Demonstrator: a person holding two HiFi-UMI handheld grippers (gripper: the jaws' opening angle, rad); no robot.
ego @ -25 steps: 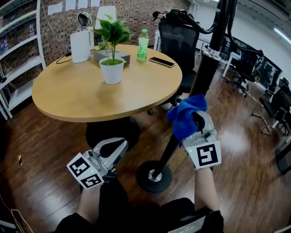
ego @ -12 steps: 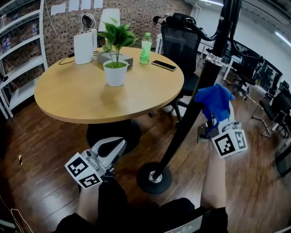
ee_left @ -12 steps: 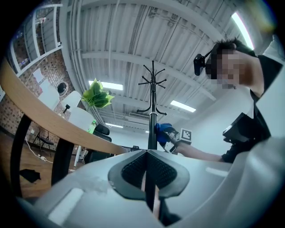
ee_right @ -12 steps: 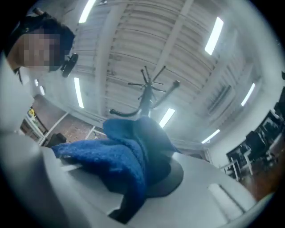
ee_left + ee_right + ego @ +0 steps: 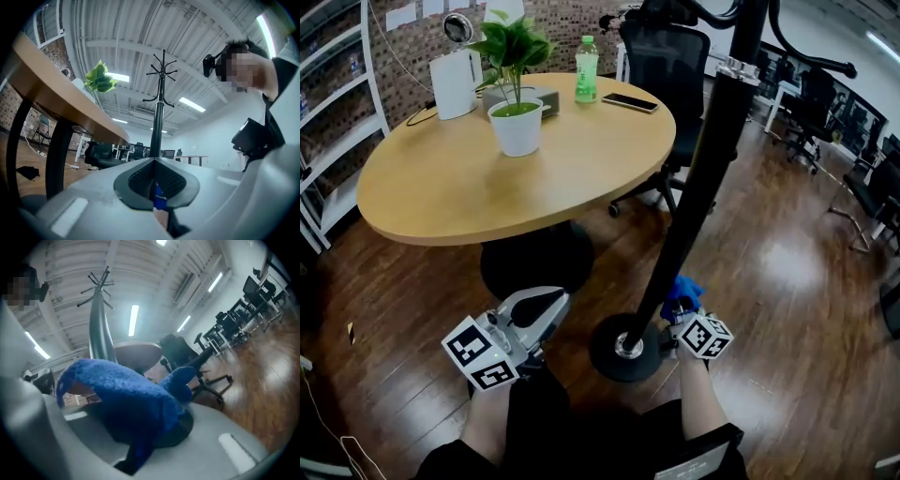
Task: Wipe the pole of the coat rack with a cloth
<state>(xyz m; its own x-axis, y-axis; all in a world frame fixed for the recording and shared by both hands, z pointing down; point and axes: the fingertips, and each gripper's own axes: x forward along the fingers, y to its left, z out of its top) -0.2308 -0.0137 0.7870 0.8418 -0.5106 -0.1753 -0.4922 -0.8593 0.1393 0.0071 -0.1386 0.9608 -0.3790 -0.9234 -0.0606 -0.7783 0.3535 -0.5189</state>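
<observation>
Blue cloth [image 5: 682, 292] is bunched in the right gripper [image 5: 684, 314], whose jaws are clamped on it. The wad sits against the right side of the coat rack's black pole [image 5: 698, 187], low down and just above the round base [image 5: 623, 349]. Contact looks likely, though the head view is too small here to settle it. In that view the pole's long axis runs from the base near the person's feet up and away toward the upper right. From here, I judge, any wiping stroke has to travel upward along that line, since there is almost no pole left below the cloth. The left gripper [image 5: 539, 307] hangs well to the left of the base, jaws closed together on nothing (a passenger for now), so the right one is clearly nearer and placed for the work.
</observation>
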